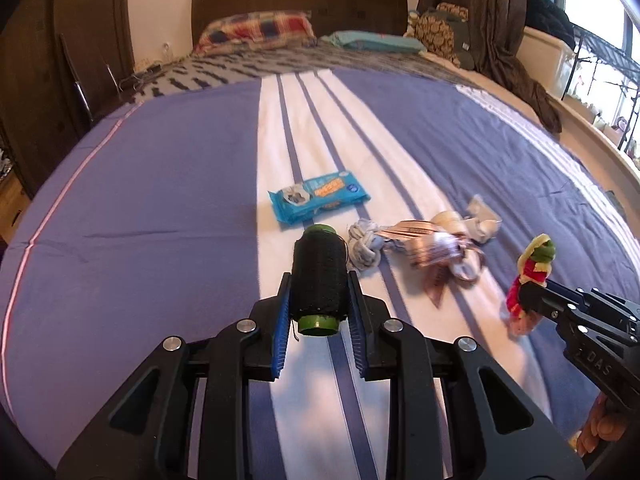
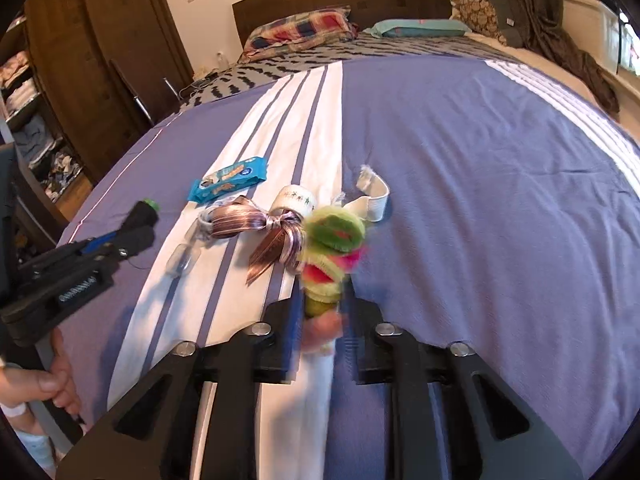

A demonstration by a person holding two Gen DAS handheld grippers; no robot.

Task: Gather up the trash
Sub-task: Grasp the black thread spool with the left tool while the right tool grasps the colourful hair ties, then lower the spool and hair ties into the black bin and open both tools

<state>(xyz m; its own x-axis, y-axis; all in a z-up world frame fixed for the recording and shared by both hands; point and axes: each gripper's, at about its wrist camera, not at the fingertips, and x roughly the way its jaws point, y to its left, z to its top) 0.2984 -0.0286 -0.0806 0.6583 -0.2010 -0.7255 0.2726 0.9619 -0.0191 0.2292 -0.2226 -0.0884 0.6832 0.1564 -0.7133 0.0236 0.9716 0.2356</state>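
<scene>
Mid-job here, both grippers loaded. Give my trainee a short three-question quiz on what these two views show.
1. True or false: the left gripper is shut on a black thread spool.
2. What does the right gripper hold? A) the blue packet B) the fuzzy green and red toy C) the brown ribbon bow
3. Fill in: the blue packet lies on the ___.

Key: 1 true; 2 B; 3 bed, on its purple and white striped cover.

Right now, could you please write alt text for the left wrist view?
The left gripper clamps a black thread spool above a purple-and-white striped bedspread. Beyond lie a blue wrapper and tangled ribbon; the right gripper holds a fuzzy red-green toy.
</scene>
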